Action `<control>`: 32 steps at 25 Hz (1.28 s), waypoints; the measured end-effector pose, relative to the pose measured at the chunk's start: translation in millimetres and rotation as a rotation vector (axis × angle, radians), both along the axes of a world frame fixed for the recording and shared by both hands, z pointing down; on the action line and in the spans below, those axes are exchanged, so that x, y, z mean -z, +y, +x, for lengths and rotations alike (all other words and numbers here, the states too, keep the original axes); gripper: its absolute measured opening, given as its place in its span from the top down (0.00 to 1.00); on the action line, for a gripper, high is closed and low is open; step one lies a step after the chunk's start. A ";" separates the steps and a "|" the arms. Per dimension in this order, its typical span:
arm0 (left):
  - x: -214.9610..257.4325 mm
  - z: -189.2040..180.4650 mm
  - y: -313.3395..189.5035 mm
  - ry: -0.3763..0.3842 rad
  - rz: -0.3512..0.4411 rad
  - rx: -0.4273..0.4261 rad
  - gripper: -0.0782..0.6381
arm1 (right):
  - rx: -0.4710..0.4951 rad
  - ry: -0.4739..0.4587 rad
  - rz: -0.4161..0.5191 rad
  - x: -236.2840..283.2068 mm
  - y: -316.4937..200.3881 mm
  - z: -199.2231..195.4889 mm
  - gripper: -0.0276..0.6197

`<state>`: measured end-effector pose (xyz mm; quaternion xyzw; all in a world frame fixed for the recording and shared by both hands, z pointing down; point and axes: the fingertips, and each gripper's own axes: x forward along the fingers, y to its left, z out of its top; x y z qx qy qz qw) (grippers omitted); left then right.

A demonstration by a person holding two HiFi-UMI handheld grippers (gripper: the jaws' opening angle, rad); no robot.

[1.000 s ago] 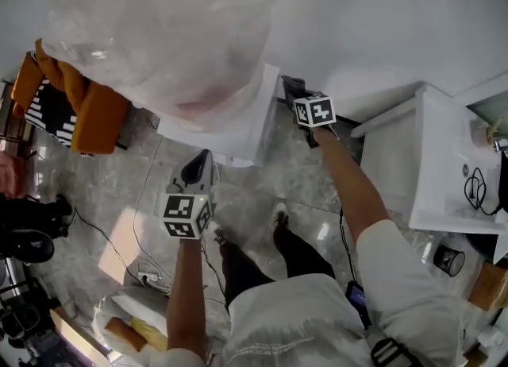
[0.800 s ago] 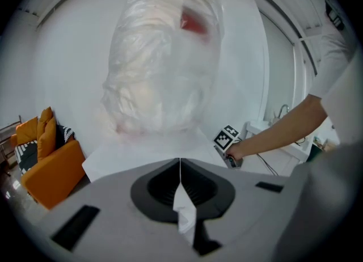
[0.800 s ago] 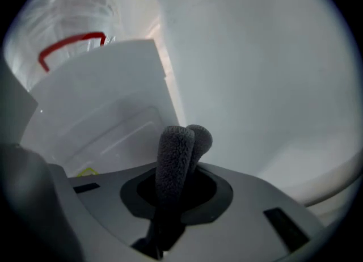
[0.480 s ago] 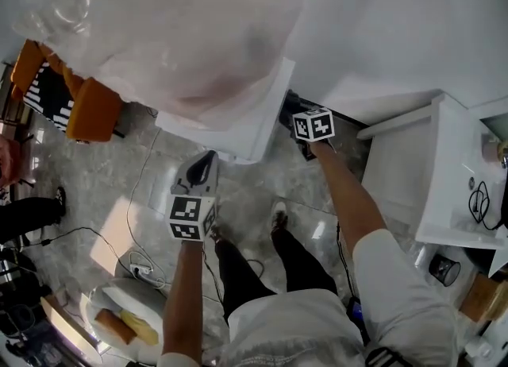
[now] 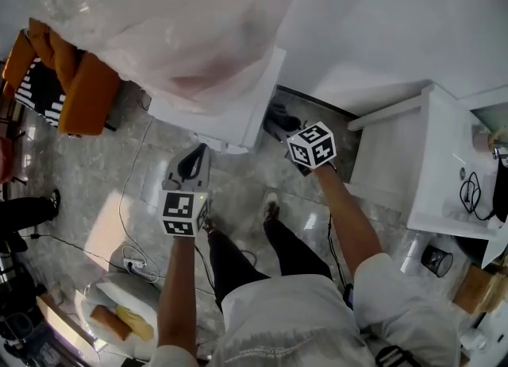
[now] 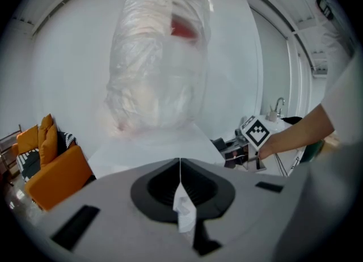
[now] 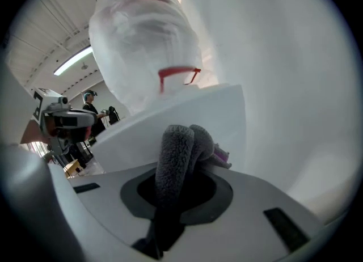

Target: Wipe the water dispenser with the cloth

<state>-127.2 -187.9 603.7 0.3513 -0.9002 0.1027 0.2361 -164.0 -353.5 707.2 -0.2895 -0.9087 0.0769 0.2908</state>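
Observation:
The white water dispenser (image 5: 238, 107) stands by the wall, and a bottle wrapped in clear plastic (image 5: 175, 32) sits on top of it. My right gripper (image 5: 279, 125) is at the dispenser's right side, shut on a grey fluffy cloth (image 7: 177, 156). The cloth sticks out of the jaws toward the white side panel (image 7: 187, 113); whether it touches is not clear. My left gripper (image 5: 196, 157) hangs in front of the dispenser, apart from it. In the left gripper view its jaws are shut, with a small white scrap (image 6: 184, 214) caught in the seam.
An orange sofa (image 5: 79, 95) stands to the left. A white cabinet (image 5: 432, 159) with a sink is on the right. Cables and a power strip (image 5: 135, 266) lie on the marble floor. Another person's legs (image 5: 24, 214) show at the left edge.
My right gripper with the cloth has slid down along the dispenser's right side toward me. The left gripper has barely moved.

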 end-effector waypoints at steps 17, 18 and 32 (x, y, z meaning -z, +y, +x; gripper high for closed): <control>12.2 8.3 -3.2 -0.012 0.007 0.031 0.87 | -0.185 -0.138 0.166 82.5 -80.8 -79.4 0.87; 11.7 8.1 -1.8 -0.009 0.004 0.036 0.87 | -0.195 -0.120 0.161 78.0 -83.6 -89.7 0.87; 15.8 2.1 9.7 -0.008 0.027 0.037 0.87 | -0.119 -0.126 -0.011 78.0 -32.6 -52.7 0.87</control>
